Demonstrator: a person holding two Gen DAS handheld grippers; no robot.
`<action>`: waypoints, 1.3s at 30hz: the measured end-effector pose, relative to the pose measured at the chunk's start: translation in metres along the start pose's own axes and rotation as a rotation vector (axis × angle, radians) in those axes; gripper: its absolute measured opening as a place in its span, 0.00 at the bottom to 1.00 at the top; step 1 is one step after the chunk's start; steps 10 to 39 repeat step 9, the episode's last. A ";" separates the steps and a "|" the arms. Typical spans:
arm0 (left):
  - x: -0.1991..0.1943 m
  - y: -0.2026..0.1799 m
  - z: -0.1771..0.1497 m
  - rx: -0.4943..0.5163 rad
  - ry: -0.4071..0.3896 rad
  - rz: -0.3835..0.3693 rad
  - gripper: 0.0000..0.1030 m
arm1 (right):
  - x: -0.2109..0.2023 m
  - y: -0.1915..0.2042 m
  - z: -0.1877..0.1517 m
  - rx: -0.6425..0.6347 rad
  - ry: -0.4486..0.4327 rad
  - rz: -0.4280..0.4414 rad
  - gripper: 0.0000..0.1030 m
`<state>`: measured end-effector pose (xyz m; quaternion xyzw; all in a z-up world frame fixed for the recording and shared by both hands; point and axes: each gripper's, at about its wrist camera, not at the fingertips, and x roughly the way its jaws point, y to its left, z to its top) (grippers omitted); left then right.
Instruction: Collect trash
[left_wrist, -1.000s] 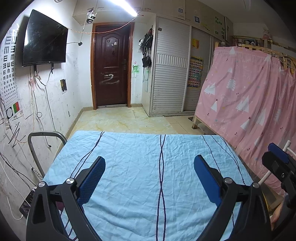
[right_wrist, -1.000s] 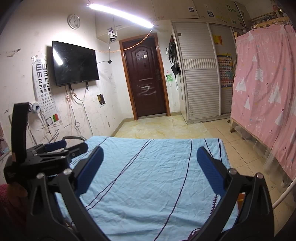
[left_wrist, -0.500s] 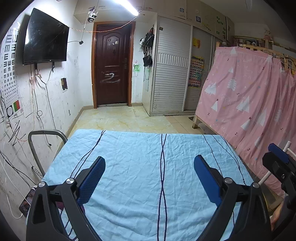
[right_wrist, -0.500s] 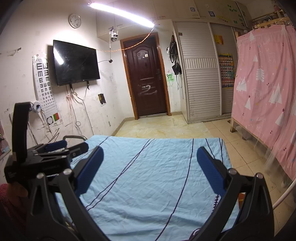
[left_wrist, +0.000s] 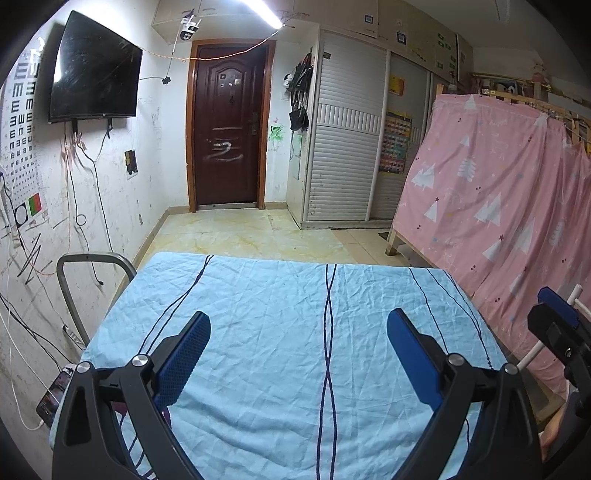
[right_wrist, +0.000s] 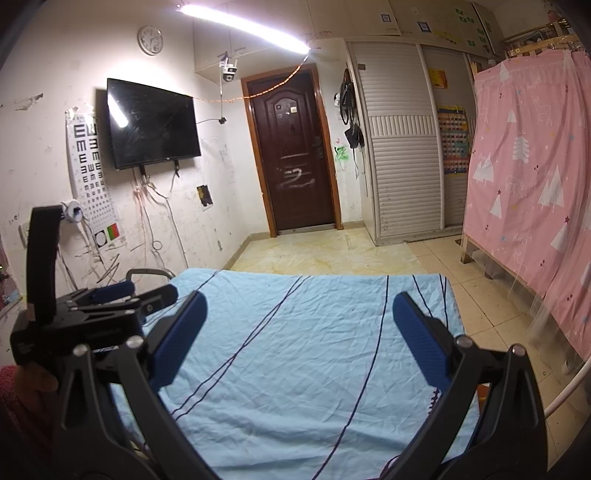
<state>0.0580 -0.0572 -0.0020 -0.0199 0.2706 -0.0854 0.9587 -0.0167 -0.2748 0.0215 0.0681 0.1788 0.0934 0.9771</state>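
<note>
No trash shows in either view. My left gripper is open and empty, held above a table covered with a light blue cloth with dark stripes. My right gripper is open and empty above the same cloth. The left gripper shows at the left edge of the right wrist view. Part of the right gripper shows at the right edge of the left wrist view.
A grey metal rail stands at the table's left edge by the wall with cables. A phone lies low at the left. A pink curtain hangs at the right. A dark door and tiled floor lie beyond.
Both views have shifted very slightly; the grippers stay open and in about the same place over the cloth.
</note>
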 end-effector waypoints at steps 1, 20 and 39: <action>0.000 0.000 0.001 -0.001 -0.001 0.001 0.85 | 0.000 0.000 0.000 -0.001 0.000 0.000 0.94; -0.001 0.002 0.001 -0.007 0.000 0.003 0.85 | 0.000 0.001 0.000 0.000 0.000 0.000 0.94; -0.001 0.002 0.001 -0.007 0.000 0.003 0.85 | 0.000 0.001 0.000 0.000 0.000 0.000 0.94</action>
